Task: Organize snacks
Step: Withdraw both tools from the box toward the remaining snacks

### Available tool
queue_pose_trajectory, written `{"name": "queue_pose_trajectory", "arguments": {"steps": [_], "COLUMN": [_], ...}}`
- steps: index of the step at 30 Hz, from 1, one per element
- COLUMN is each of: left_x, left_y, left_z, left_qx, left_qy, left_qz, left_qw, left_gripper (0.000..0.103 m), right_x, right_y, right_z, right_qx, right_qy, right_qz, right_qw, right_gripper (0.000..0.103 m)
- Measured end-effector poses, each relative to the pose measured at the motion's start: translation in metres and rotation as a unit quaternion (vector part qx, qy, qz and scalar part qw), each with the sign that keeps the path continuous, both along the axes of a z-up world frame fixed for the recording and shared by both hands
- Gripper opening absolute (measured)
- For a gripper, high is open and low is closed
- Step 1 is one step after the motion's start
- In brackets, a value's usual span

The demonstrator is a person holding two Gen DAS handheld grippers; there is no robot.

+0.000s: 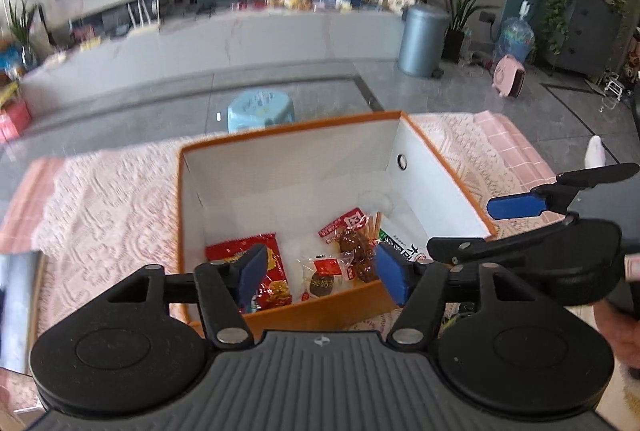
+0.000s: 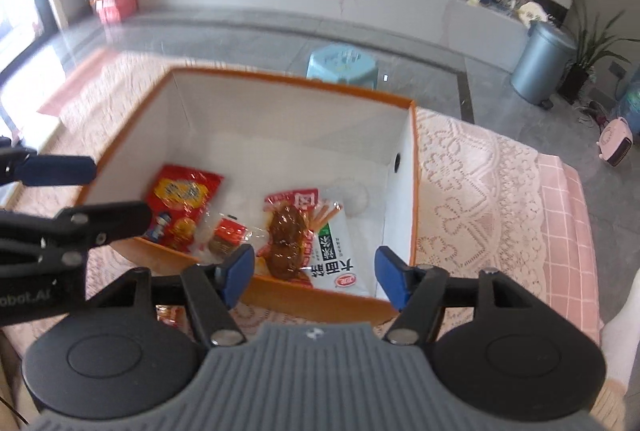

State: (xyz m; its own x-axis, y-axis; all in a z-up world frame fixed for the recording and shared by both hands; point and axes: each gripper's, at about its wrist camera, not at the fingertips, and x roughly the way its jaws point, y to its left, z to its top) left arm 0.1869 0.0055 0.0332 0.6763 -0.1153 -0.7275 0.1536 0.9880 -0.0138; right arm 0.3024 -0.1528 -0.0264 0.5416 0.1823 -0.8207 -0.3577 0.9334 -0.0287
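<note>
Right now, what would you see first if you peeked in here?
A big orange box with white insides sits in the middle on a pink lace cloth. At its bottom lie snacks: a red packet on the left, a brown glazed snack on a white noodle packet further right.

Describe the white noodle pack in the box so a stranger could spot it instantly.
Find the orange box with white inside walls on the pink lace tablecloth. Among the snacks on its floor, the noodle pack lies nearest the wall with the round hole, partly under a brown meat snack. It alone is white with green and black lettering; its neighbours are red.
</note>
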Motion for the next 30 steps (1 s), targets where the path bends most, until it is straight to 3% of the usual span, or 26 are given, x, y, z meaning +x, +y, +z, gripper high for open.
{"name": "queue_pose_trajectory", "arguments": {"steps": [4,10,19,25,30], "left_x": [-0.032,-0.071,-0.103,-0.114,-0.112], "left_y": [-0.002,0.006,0.018,0.033,0.03], "left_z": [0.008,0.002,-0.031,-0.053,-0.069], "left_qx": [0.002,-0.028,-0.017,-0.063,-0.037], "left_qy": [-0.043,-0.079,-0.067,-0.051,-0.048], "left_qz": [-0.007,0.023,0.05,0.08,0.07], "left_qw": [0.999,0.9962,0.9963,0.9935,0.9957], "left_gripper": [0.08,0.08,0.08,0.08,0.081], "right_x": [-0.033,-0.091,-0.157,-0.182,-0.191], "right_y": [-0.012,-0.025,-0.037,-0.04,-0.038], "right_z": [0.012,0.015,-0.012,-0.033,-0.055], "right_qx": [0.041,0.083,0.118,0.103,0.092], "right_qy": [-0.03,-0.096,-0.15,-0.191,-0.202], "right_qz": [-0.012,-0.028,-0.068,-0.085,-0.079], "right_qw": [0.999,0.992,0.979,0.973,0.972], "right_gripper": [0.065,0.066,0.066,0.066,0.066]}}
